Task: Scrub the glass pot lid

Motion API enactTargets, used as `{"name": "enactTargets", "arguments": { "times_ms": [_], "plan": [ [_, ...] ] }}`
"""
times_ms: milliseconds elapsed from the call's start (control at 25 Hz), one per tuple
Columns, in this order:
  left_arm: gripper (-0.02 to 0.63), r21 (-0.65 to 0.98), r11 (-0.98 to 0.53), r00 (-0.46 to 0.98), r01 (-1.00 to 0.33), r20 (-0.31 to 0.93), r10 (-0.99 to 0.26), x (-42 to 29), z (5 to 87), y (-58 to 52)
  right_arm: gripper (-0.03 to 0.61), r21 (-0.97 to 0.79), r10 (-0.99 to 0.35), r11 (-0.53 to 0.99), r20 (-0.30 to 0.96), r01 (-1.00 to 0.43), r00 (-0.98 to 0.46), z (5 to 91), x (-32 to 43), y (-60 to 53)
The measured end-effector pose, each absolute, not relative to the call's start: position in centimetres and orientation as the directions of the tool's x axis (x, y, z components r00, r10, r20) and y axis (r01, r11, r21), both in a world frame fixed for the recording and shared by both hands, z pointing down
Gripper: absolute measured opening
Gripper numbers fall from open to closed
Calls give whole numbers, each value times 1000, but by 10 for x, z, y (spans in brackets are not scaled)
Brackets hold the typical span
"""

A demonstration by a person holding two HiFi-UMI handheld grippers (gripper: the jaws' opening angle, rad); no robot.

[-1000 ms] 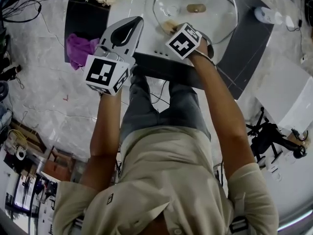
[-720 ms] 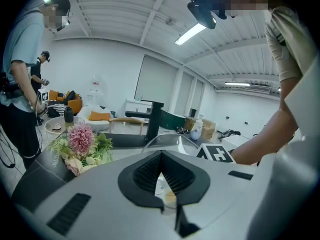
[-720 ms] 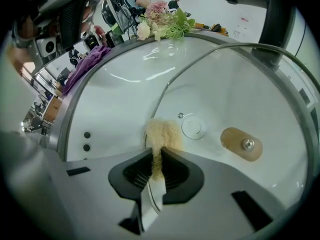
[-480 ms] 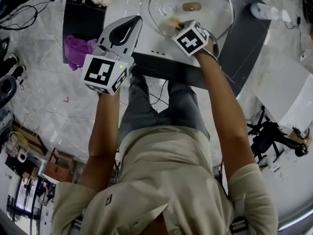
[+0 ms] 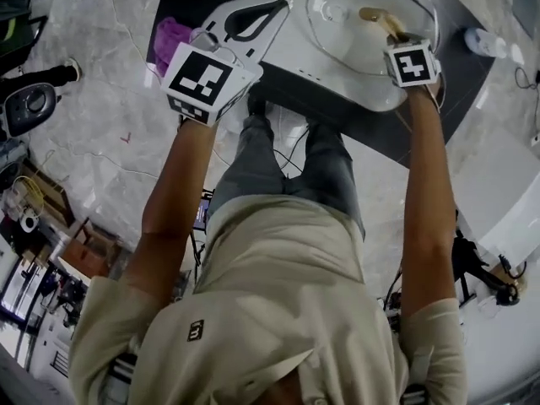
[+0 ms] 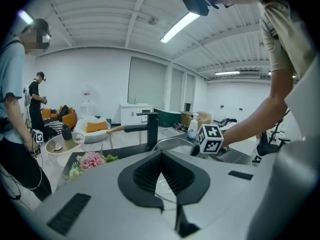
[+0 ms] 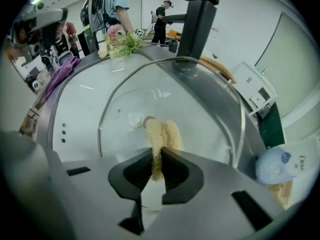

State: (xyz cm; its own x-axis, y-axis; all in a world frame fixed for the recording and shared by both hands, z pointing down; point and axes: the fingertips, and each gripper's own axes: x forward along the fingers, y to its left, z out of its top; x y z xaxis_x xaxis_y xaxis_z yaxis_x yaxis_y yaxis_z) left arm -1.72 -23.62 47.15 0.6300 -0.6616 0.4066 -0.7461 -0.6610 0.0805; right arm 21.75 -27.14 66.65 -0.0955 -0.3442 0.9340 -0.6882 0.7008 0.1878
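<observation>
Showing the glass pot lid [image 7: 205,116] lying flat in the white sink [image 7: 75,104], directly in front of the black faucet [image 7: 197,26]. The right gripper [image 7: 157,156] has its jaws clamped on a tan sponge [image 7: 161,131]. The sponge's far end rests on the glass just beside the lid's knob [image 7: 135,119], on the side away from the faucet. Compared with one second earlier, this gripper has swung across from the lid's near-left rim to its right side, as seen in the head view. The left gripper [image 6: 161,164] stays raised to the left of the faucet, off the lid, its jaws together with nothing between them.
</observation>
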Motion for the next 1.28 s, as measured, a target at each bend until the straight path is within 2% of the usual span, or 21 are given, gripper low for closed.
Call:
{"name": "enactTargets", "arguments": {
  "times_ms": [240,400,560,920,1280],
  "plan": [
    [14,-5,-679,612,-734,427,-665,-56,447,-232,41,196,-396,650,912,-734,-107,640,216,-289],
    [14,-16,-692,628,-722,403,-665,-60,425,-227,41,167,-428,616,892,-770,-148,610,206,-285],
    [14,-35,-709,649,-705,373,-663,-57,399,-221,41,154,-515,572,832,-806,-207,555,193,-281],
    [14,-90,-753,707,-652,285,-647,-47,322,-197,41,108,-749,447,588,-888,-305,397,183,-240],
    [14,-127,-781,753,-612,207,-624,-35,259,-172,41,54,-882,356,348,-933,-317,276,201,-179]
  ]
}}
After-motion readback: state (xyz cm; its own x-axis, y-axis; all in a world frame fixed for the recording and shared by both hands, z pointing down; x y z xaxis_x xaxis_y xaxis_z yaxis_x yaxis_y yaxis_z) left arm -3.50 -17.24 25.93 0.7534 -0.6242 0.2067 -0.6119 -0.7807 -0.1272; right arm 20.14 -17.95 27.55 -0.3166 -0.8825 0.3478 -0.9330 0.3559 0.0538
